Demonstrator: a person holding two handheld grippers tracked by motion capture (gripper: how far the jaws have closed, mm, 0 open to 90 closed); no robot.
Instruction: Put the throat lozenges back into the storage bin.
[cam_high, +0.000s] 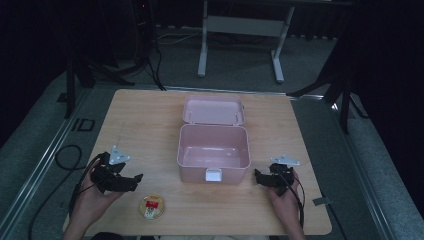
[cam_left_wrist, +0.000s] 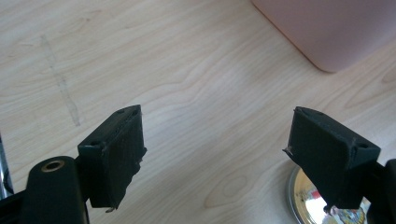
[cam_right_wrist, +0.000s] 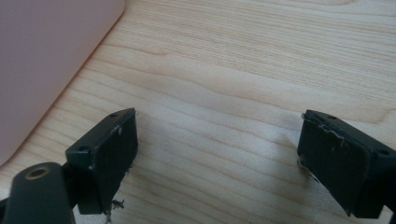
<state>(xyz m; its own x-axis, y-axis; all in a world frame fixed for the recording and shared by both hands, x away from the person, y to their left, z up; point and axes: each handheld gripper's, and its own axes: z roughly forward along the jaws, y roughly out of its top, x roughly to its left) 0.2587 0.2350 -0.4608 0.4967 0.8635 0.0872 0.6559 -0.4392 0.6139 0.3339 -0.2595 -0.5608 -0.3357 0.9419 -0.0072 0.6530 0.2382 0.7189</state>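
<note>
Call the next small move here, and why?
Probably bring the left gripper down over the small round tin and close on it. Its jaws stand open with nothing between them, the tin lies just beside them near the table's front edge, and the pink box is open and looks empty. The right gripper is open too, but farther from the tin.

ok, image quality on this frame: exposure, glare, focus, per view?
High view: dim overall, surroundings near black, but the wooden table and open pink box stay readable. Left gripper view: bright and even, wood grain sharp, near fingers slightly soft, glare on the shiny round tin at the bottom edge. Right gripper view: evenly lit, grain crisp, the box wall a pale, featureless patch.
</note>
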